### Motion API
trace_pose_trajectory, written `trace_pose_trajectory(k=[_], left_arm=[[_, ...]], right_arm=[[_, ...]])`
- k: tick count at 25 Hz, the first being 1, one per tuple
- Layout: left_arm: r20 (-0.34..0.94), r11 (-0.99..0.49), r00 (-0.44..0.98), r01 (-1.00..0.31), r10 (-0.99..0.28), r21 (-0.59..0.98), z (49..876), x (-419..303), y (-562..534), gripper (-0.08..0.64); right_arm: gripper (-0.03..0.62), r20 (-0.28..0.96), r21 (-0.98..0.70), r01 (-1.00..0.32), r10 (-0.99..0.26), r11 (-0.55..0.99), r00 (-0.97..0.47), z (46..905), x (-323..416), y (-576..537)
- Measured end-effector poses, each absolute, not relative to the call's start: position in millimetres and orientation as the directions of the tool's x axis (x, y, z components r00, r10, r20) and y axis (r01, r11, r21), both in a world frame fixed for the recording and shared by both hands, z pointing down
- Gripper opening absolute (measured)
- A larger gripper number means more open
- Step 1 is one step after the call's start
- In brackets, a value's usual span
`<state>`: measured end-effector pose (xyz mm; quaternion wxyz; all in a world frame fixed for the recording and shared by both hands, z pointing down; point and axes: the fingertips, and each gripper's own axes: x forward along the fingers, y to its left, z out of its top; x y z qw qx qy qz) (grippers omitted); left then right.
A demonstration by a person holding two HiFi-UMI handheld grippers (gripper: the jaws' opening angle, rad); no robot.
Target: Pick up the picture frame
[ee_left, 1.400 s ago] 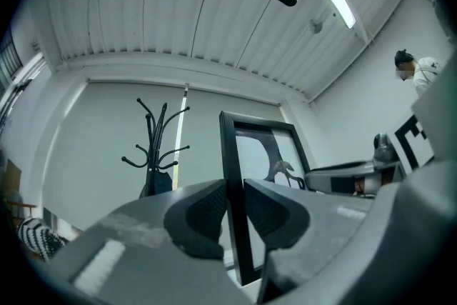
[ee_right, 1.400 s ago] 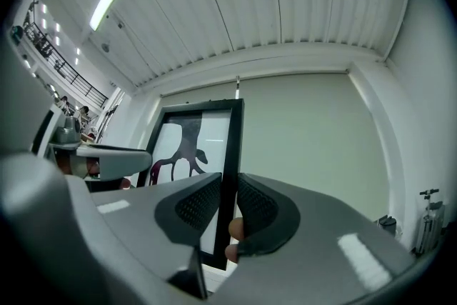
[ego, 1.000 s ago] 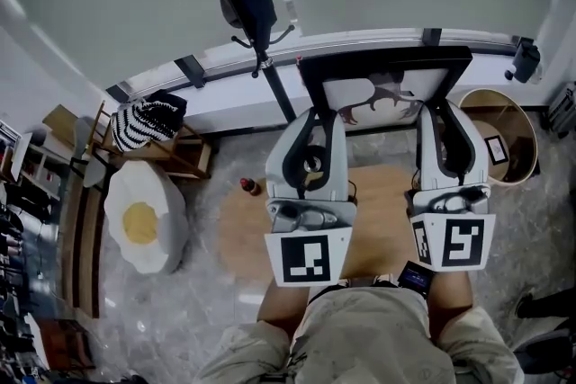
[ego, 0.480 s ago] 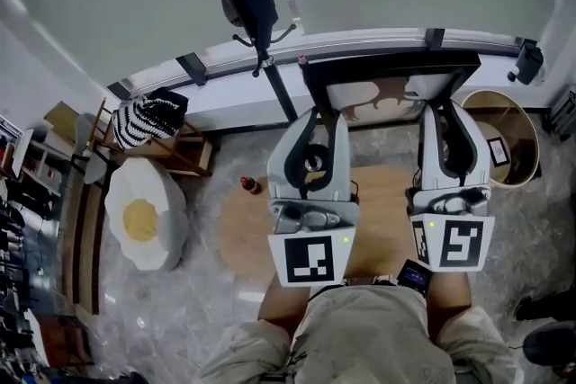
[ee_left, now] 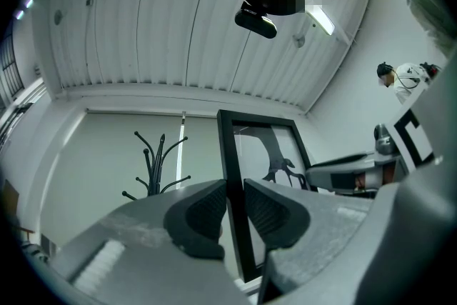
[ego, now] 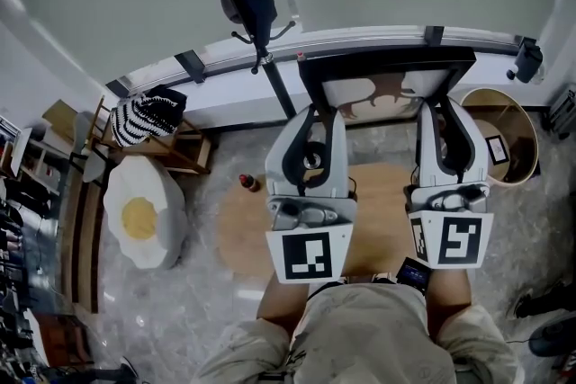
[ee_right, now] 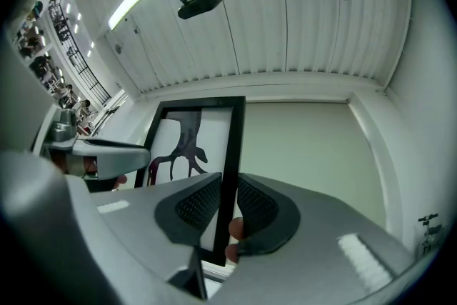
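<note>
Holding the picture frame (ego: 387, 61) up in front of you, you have it by both side rails, out over the round wooden counter (ego: 241, 229) below. In the head view the left gripper (ego: 316, 115) reaches to the frame's left rail and the right gripper (ego: 447, 108) to its right rail, both angled upward. The frame's black top rail runs level between them, with a strip of the print (ego: 373, 93) showing under it. Its bottom edge is hidden behind the grippers.

In the left gripper view the left gripper (ee_left: 234, 205) has its fingers (ee_left: 203, 214) partly closed, pressing on either face of the upright black rail of the frame (ee_left: 228, 146). The coat stand (ee_left: 153, 164) stands behind, well apart.

In the right gripper view the right gripper (ee_right: 228, 207) does the same on the other rail (ee_right: 233, 146). Its ribbed fingers (ee_right: 198, 205) are closed onto the narrow bar, with nothing else between them.

By my reading the pickup is essentially made and you are at the hold. What remains calls for keeping both grips even so the frame does not twist or slip, and for keeping it level while you carry it clear.

Against the earlier pictures almost nothing differs. Both grippers sit in the same spots, and the frame is in the same place. Only the strip of print under the top rail looks slightly different.
</note>
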<state>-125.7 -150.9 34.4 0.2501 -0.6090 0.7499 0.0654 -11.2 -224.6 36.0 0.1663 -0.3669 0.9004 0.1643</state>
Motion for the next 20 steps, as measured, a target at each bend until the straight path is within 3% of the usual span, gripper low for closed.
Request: trace_pose_trajectory(k=[20], left_arm=[[-0.435, 0.25, -0.148, -0.95, -0.888, -0.188, 39.4, -129.9, -149.2, 0.087]], right_arm=[[0.072, -0.402, 0.168, -0.707, -0.607, 0.687, -0.686, 38.6, -14.8, -222.9]])
